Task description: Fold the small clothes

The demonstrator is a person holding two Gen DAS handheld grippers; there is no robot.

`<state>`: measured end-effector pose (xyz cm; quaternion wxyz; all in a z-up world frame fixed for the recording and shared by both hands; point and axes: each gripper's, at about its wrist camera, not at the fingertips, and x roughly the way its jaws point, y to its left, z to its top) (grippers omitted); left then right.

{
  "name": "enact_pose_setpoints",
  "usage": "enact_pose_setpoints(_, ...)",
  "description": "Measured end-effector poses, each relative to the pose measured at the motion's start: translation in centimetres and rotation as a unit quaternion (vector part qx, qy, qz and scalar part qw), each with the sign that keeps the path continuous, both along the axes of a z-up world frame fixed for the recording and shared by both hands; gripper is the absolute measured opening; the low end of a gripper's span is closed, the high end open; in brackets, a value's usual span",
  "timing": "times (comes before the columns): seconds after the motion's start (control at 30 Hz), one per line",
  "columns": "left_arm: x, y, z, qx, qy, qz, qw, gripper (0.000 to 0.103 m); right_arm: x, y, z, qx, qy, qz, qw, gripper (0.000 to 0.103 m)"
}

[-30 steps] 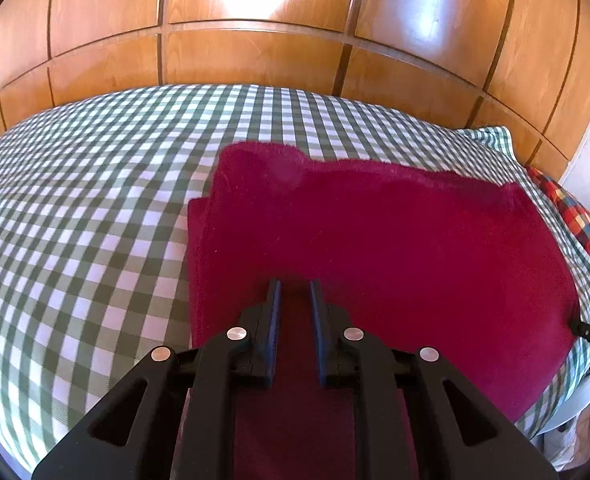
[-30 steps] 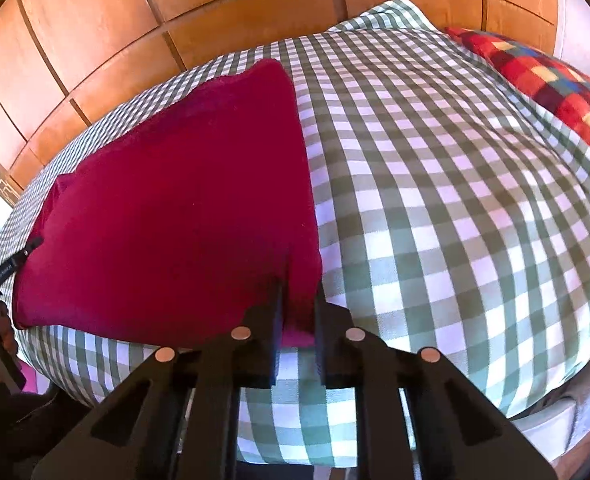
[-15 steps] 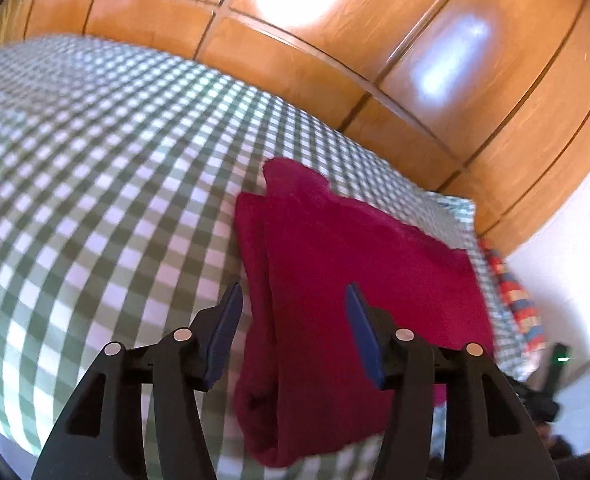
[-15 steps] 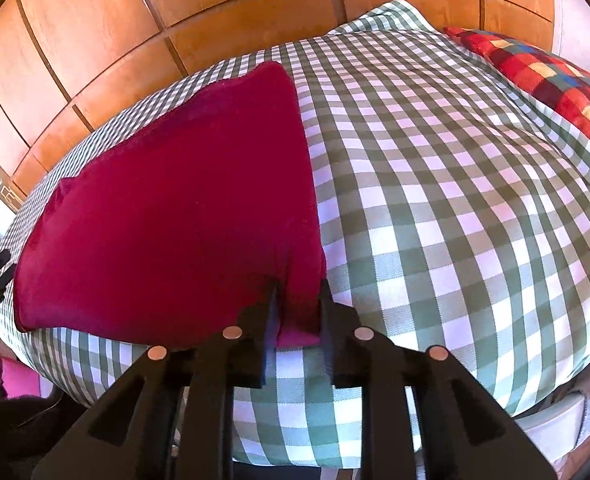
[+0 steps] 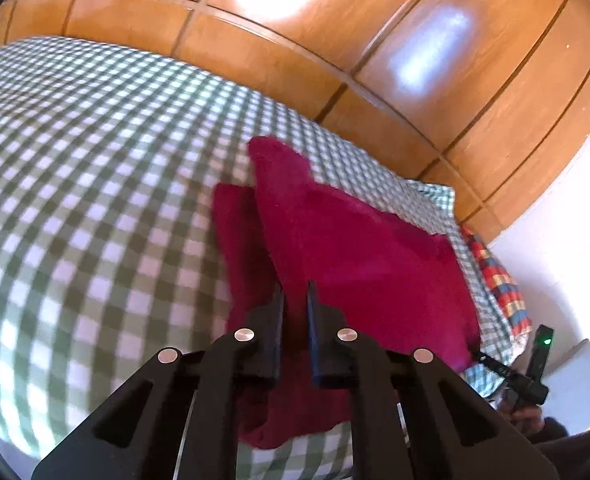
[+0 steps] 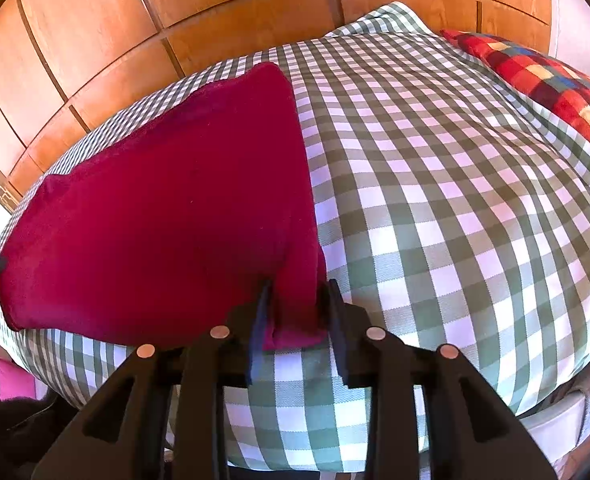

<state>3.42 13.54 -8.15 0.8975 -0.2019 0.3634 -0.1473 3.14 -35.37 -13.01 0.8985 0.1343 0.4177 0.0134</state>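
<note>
The left gripper (image 5: 295,300) has its jaws drawn close together, with only a narrow gap between them, and a fold of the red cloth (image 5: 355,248) runs up through that gap; the jaws appear to pinch it. The cloth rises from the jaws in a ridge, so this edge looks lifted off the layer beneath. A second, lower layer of the same cloth shows just to the left of the ridge.

The right gripper (image 6: 295,304) has its jaws parted wider, standing on either side of the near corner of the red cloth (image 6: 167,220). The corner sits between the fingers (image 6: 337,320), but whether they press on it cannot be told from the right wrist view.

The cloth lies spread on a bed with a green and white checked cover (image 6: 435,200), toward the near edge of the bed. In the right wrist view it stretches away to the left of the gripper; in the left wrist view it stretches to the right.

Beyond the cloth, a pillow in the same check (image 5: 435,196) lies at the far end of the bed. Beside it is a red patchwork cushion (image 6: 535,80). Wooden panels (image 5: 335,40) rise behind the bed.
</note>
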Motion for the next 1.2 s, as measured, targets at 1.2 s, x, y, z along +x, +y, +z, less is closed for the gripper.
enact_pose_setpoints(1.2,2.6,-3.8,-2.7,0.128,0.009,0.004,0.9917,0.041,7.0,-2.2,1.0,0.008,0.014,-0.009,1.000,0.038)
